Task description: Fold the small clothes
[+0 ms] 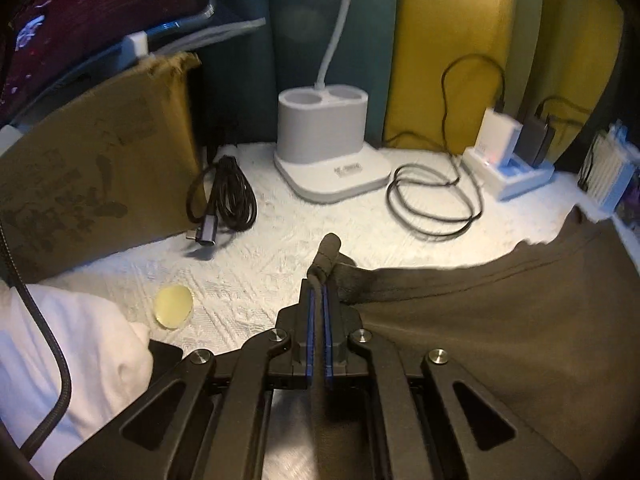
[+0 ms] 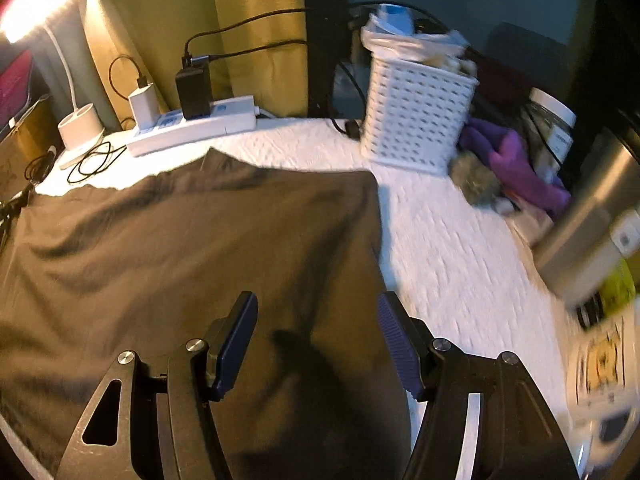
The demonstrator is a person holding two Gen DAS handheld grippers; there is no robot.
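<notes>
Your left gripper (image 1: pixel 319 300) was clamped tight on a bunched corner of the dark garment (image 1: pixel 500 320), the blue pads (image 1: pixel 310 320) pressed together with a rolled fold of cloth poking out just past their tips. From that pinch the rest of the garment spread away to the gripper's right over the white quilted tabletop (image 1: pixel 260 248). Just left of the gripper lay a small yellow disc (image 1: pixel 175 306), and further left a white cloth (image 1: pixel 80 352). Ahead of it sat a coiled black cable (image 1: pixel 228 200) and a white lamp base (image 1: pixel 330 152). Your right gripper (image 2: pixel 318 320) had its pads well apart and held nothing; it hung above the garment's near right part, with the cloth's right edge running just ahead of it. Ahead and to its right stood a white basket (image 2: pixel 416 120).
</notes>
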